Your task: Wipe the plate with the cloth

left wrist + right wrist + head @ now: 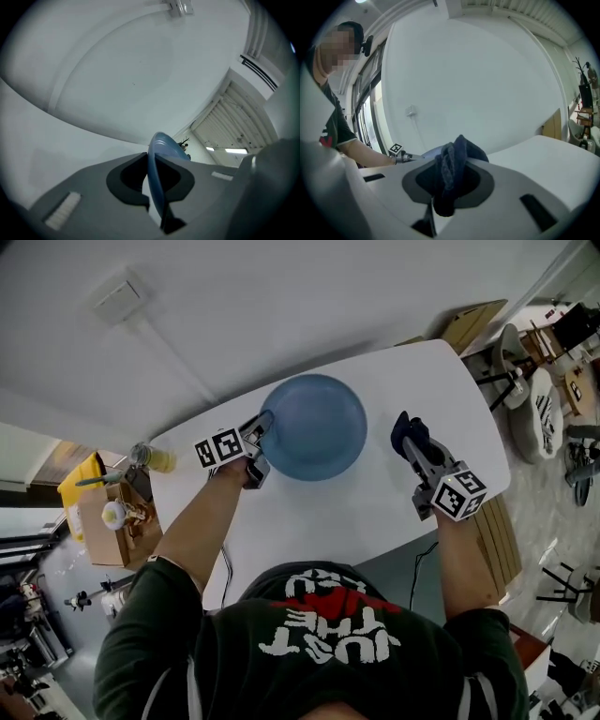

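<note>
A white table (375,512) stands against the pale wall. An open cardboard box (98,540) sits off its left end, a yellowish bottle (159,460) by that corner. Wooden boards (473,322) lean beyond the far right end.

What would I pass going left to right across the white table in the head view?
Left gripper, clamped on the plate's left rim → blue plate → dark cloth, pinched in the right gripper.
</note>
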The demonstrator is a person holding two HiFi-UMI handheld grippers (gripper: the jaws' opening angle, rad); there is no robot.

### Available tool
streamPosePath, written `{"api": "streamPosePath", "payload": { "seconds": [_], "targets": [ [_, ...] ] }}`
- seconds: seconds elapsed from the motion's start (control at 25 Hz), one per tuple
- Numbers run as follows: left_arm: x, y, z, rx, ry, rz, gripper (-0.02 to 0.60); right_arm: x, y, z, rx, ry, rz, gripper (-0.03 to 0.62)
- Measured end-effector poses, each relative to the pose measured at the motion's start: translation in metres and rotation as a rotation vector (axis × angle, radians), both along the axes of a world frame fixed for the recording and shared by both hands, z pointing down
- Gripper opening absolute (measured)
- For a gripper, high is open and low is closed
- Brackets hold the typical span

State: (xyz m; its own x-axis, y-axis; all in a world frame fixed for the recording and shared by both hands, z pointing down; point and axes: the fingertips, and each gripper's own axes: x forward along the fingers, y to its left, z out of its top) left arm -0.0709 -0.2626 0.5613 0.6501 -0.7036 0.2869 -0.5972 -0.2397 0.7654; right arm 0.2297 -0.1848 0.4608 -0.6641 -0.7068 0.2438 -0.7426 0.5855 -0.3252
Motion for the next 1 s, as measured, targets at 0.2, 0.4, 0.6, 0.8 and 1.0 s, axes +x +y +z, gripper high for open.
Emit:
{"api": "streamPosePath", "payload": {
  "seconds": [0.2,0.4,0.6,0.8,1.0],
  "targets": [
    [0.013,-0.007,0.042,-0.065,-0.125,-0.007,0.02,0.007,-0.003,0.024,-0.033,0.017,-0.001,0.037],
    [0.02,-0.015,0.066,-0.093,-0.182,-0.017,0.02,0.013,-0.005,0.044,-0.055,0.027,-0.01,0.037],
    [0.021,-0.018,0.085,-0.111,-0.235,-0.002,0.02,0.017,-0.008,0.055,-0.069,0.019,-0.012,0.037],
    [0.021,-0.019,0.101,-0.117,-0.332,0.026,0.021,0.023,-0.011,0.061,-0.081,0.014,-0.018,0.037],
    [0.022,-0.01,0.127,-0.166,-0.638,0.124,0.065,0.026,-0.004,0.064,-0.099,0.011,-0.047,0.037]
  ]
}}
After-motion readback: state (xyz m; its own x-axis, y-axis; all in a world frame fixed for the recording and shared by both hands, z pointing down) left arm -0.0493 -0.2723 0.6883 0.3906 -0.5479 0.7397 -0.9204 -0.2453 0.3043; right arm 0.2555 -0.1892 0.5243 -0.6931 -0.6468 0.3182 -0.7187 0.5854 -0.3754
